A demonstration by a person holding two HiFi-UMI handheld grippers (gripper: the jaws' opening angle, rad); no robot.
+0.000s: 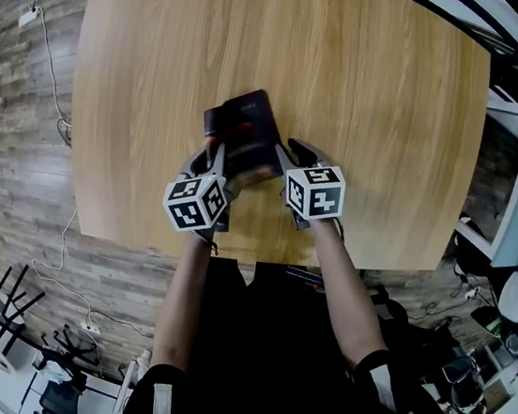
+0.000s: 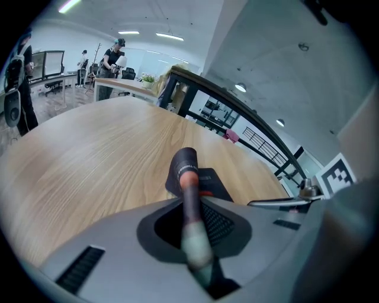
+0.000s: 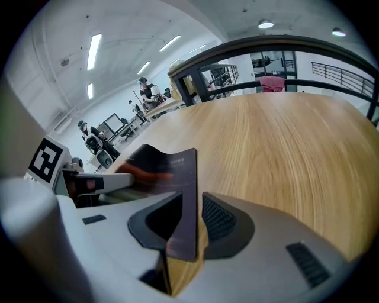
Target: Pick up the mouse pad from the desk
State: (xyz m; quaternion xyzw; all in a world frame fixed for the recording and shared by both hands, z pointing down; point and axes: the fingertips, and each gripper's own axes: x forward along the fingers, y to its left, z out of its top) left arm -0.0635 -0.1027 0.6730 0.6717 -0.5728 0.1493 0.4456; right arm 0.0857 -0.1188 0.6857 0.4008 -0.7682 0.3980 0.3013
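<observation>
A dark mouse pad (image 1: 245, 133) with red markings is bent upward over the wooden desk (image 1: 370, 83), near its front edge. My left gripper (image 1: 213, 151) is shut on the pad's left edge. In the left gripper view the curled pad (image 2: 188, 171) runs straight out between the jaws of the left gripper (image 2: 193, 232). My right gripper (image 1: 290, 155) is shut on the right edge. In the right gripper view the pad (image 3: 169, 171) stands upright on edge between the jaws of the right gripper (image 3: 187, 222), with desk wood showing below it.
The desk's front edge (image 1: 261, 260) lies just behind the grippers, and the person's body is under it. Cables and chair bases lie on the wood floor (image 1: 18, 170) at the left. Other desks and people (image 2: 111, 65) are far off.
</observation>
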